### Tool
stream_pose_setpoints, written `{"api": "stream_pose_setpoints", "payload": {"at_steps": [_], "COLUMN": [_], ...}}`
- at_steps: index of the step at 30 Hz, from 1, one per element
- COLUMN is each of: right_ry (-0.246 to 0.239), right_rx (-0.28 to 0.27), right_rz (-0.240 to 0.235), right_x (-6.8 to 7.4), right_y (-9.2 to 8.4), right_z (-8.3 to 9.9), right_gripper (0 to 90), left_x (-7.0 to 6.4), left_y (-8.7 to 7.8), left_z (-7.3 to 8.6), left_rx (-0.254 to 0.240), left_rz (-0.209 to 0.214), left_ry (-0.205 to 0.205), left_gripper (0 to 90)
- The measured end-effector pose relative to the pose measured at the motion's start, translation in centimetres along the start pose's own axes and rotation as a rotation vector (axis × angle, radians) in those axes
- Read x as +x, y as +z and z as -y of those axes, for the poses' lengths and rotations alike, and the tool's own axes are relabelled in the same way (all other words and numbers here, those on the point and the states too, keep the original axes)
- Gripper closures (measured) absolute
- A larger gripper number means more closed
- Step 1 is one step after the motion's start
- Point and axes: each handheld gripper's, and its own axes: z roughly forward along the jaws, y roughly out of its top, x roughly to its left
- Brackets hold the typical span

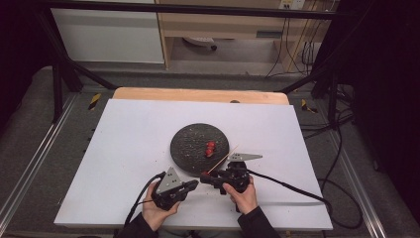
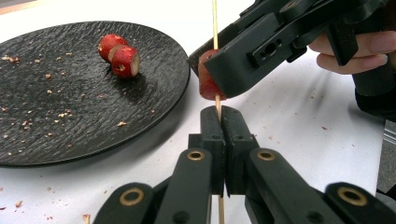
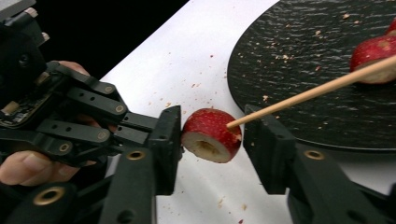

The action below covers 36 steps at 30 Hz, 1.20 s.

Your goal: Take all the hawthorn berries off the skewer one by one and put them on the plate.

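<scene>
fruit piece: red chunk (image 3: 211, 134) threaded on a wooden skewer (image 2: 215, 23), sitting just off the plate's near edge, above the table (image 1: 129, 134)
right hand-held gripper (image 3: 212, 140): pretty much clamped around the chunk; left pad's contact is hard to make out
left hand-held gripper (image 2: 223, 122): shut tight on the skewer's lower end
plate (image 2: 56, 116): black, holds two more red pieces (image 2: 119, 55) and crumbs

Grey floor (image 1: 29, 124) — wooden cabinet (image 1: 223, 25) behind
</scene>
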Motion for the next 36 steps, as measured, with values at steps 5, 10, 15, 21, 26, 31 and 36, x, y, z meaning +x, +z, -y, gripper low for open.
{"api": "stream_pose_setpoints", "payload": {"at_steps": [5, 10, 15, 21, 26, 31, 36], "right_ry": [0.005, -0.005, -0.006, 0.001, 0.004, 0.004, 0.003], "right_rx": [0.006, -0.004, -0.02, -0.051, -0.071, -0.099, -0.122], "right_rz": [-0.014, 0.002, 0.013, 0.034, 0.046, 0.063, 0.075], "right_x": [0.0, 0.1, 0.0, -0.5, -0.8, -1.2, -1.6], "right_y": [0.0, -0.3, -0.9, -2.1, -2.9, -4.0, -4.9], "right_z": [0.0, -0.1, -0.4, -0.9, -1.3, -1.9, -2.4], "right_gripper": [61.2, 61.3, 61.4, 61.5, 61.5, 61.6, 61.6], "left_x": [0.0, 0.0, 0.0, 0.0, 0.0, 0.0, 0.1], "left_y": [0.0, -0.2, -0.3, -0.5, -0.7, -0.9, -1.2], "left_z": [0.0, 0.0, -0.1, 0.0, 0.1, 0.3, 0.5], "left_rx": [-0.002, 0.0, -0.003, -0.002, 0.002, 0.003, 0.003], "left_rz": [0.002, 0.007, 0.012, 0.024, 0.031, 0.035, 0.039], "left_ry": [0.0, 0.003, 0.005, 0.01, 0.018, 0.019, 0.023], "left_gripper": [88.4, 88.5, 88.5, 88.5, 88.5, 88.4, 88.5]}}
